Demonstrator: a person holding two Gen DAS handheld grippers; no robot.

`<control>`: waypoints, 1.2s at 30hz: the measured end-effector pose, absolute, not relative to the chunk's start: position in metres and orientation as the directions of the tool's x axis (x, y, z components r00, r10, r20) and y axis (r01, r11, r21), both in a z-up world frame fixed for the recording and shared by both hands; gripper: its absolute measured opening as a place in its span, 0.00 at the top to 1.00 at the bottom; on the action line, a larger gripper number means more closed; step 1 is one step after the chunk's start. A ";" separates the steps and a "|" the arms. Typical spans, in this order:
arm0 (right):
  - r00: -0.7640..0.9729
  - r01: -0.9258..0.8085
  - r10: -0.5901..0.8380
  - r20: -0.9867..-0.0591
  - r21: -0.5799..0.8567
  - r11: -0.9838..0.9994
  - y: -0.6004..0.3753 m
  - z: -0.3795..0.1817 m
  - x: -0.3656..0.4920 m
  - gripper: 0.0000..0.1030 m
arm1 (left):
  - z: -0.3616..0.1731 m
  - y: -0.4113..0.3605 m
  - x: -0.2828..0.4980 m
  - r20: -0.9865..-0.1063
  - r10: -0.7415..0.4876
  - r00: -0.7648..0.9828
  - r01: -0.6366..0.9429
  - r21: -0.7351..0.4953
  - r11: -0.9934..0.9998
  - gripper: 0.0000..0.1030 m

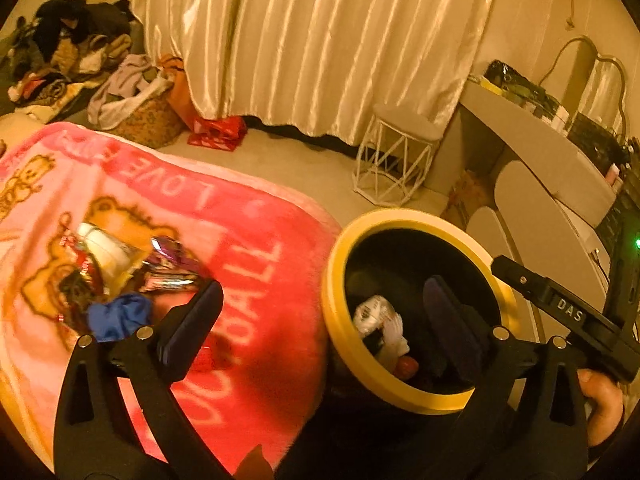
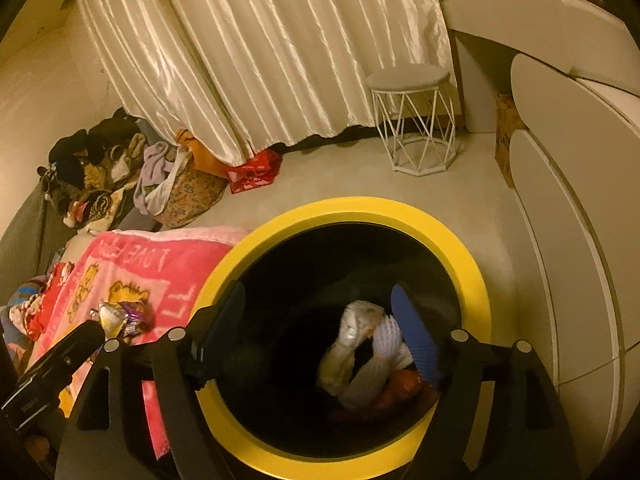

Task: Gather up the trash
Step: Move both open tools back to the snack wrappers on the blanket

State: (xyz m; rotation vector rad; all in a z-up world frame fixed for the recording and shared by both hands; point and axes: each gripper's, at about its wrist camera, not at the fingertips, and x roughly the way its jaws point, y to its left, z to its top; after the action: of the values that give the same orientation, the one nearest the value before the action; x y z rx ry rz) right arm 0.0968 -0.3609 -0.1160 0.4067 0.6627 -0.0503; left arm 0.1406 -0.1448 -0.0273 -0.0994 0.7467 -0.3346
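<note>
left claw (image 1: 324,320) spread wide, nothing in it | right claw (image 2: 320,340) apart over the yellow-rimmed bin (image 2: 460,248), empty | wrapper pile (image 1: 132,264) on pink blanket (image 1: 248,240), 9 o'clock of bin

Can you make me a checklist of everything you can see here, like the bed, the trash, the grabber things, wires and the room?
Surface: pink blanket with bear pictures covers the bed.
Job's things: yellow-rimmed bin beside the bed holds crumpled white trash; a wrapper pile waits on the blanket.
Clutter: blue cloth next to the pile.
Grippers: left gripper jaws open, empty, one finger over the blanket, one over the bin; right gripper jaws open, empty, above the bin mouth.
Cables: nothing seen.
Surroundings: cream curtain, white wire stool, clothes heap, white desk.
</note>
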 end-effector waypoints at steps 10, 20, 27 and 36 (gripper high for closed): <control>0.818 0.070 0.139 -0.559 0.336 0.939 -0.326 -0.096 0.093 0.21 | -0.012 -0.113 0.133 -0.608 -0.275 0.745 0.188 -0.204 0.961 0.10; 0.812 -0.033 0.206 -0.545 0.311 0.950 -0.288 -0.087 0.094 0.19 | -0.004 -0.084 0.127 -0.588 -0.221 0.778 0.129 -0.194 0.972 0.10; 0.801 -0.098 0.250 -0.544 0.293 0.951 -0.263 -0.084 0.097 0.19 | -0.002 -0.062 0.125 -0.579 -0.188 0.793 0.084 -0.202 0.976 0.10; 0.775 -0.195 0.310 -0.551 0.258 0.946 -0.224 -0.084 0.105 0.18 | -0.003 -0.031 0.128 -0.581 -0.138 0.802 0.010 -0.218 0.976 0.10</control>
State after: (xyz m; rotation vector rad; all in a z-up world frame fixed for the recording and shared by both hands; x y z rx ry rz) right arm 0.1051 -0.2241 -0.0842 0.1908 0.6274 0.2751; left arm 0.1277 -0.0306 -0.0027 -0.2086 0.6368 -0.0801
